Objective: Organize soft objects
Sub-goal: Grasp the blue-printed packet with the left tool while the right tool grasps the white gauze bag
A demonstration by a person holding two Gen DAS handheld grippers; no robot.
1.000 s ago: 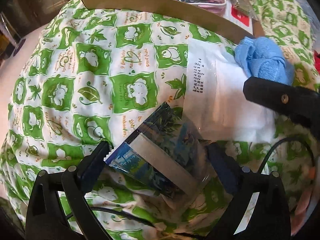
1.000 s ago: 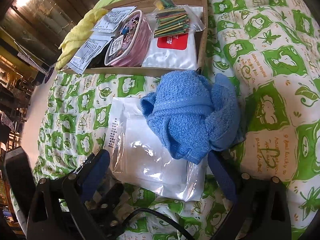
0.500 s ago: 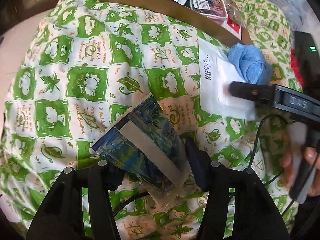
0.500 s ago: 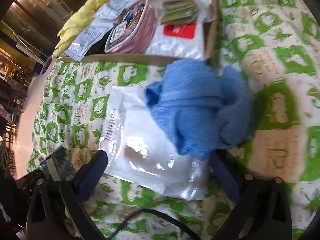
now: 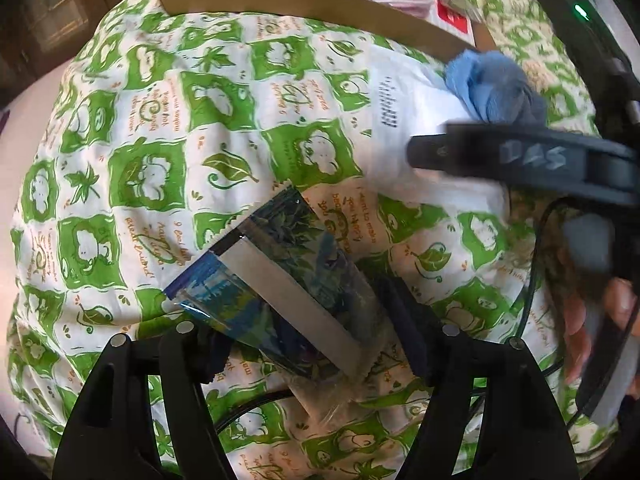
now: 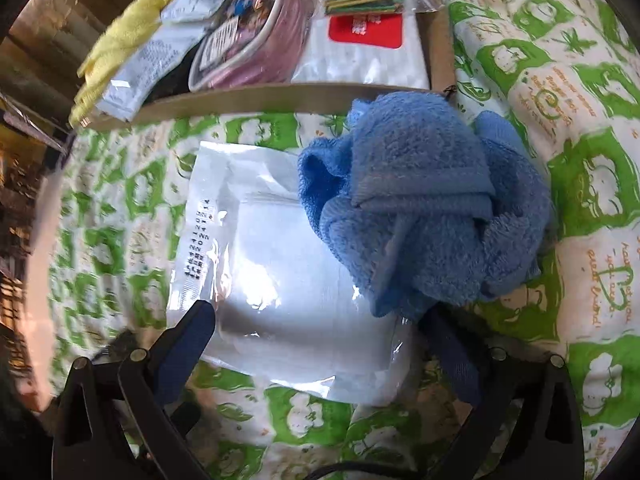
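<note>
In the left wrist view the left gripper points steeply down at a green-and-white quilt. A blue foil packet lies slantwise between its fingers; the jaws have just been opening again after a squeeze and stand about half apart. The left fingertip is hidden behind the packet's lower edge, so whether the pads press on it cannot be told. Ahead and to the right lies a white pouch, partly covered by the dark, blurred body of the right gripper, whose fingertips are out of sight here. A blue towel sits beyond that, half hidden. A hand is cut off at the right edge. The cardboard tray runs along the top; its contents are mostly cropped

In the right wrist view the right gripper has its jaws wide apart, holding nothing. The pouch lies between and just ahead of the fingers, its near edge crossing the gap. The towel is bunched on the pouch's right part, just ahead of the right finger. Beyond lies the tray, crowded with a yellow cloth, a pink case and plastic-wrapped packs; the printing is too blurred to read. The left margin is smeared
</note>
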